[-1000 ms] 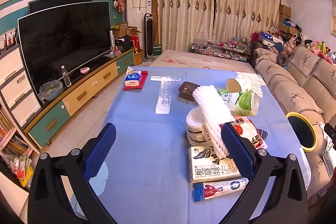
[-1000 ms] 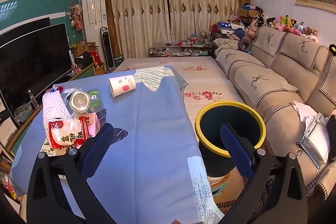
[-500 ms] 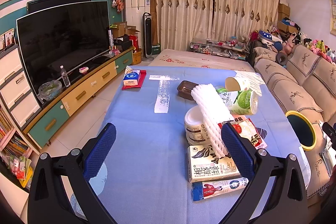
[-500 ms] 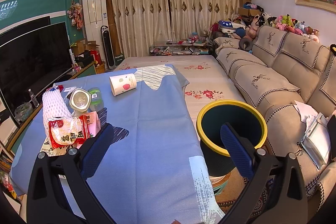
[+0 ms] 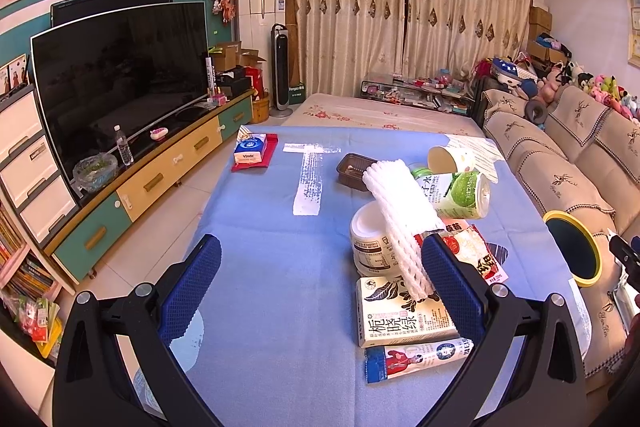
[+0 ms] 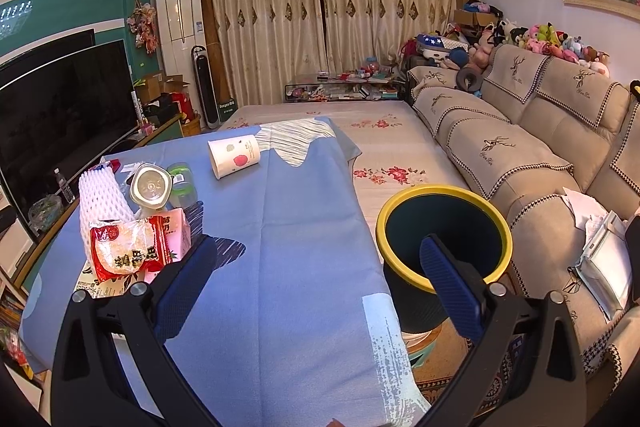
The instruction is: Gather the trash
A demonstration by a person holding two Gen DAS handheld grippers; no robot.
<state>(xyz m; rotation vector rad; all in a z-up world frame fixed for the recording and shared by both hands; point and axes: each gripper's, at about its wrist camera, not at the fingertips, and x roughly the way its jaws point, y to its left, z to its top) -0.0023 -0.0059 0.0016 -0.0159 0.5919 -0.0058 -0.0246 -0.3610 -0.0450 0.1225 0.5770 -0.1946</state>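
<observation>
Trash lies in a heap on the blue cloth: a white foam net sleeve (image 5: 400, 223) leans over a white tub (image 5: 370, 247), with a green drink can (image 5: 460, 195), a red snack bag (image 5: 474, 253), a cream tea carton (image 5: 402, 313) and a small tube pack (image 5: 416, 357) around it. A paper cup (image 6: 234, 155) lies on its side farther back. The yellow-rimmed dark bin (image 6: 444, 251) stands on the floor by the table's right edge. My left gripper (image 5: 320, 287) is open over the cloth, left of the heap. My right gripper (image 6: 320, 279) is open between table edge and bin.
A tissue pack on a red mat (image 5: 252, 151) and a brown tray (image 5: 354, 167) sit at the far end of the table. A sofa (image 6: 520, 147) runs along the right, a TV cabinet (image 5: 160, 171) along the left. Papers (image 6: 600, 251) lie on the sofa.
Both views have shifted only slightly; the left gripper drifted a little toward the heap. Nothing was picked up or moved.
</observation>
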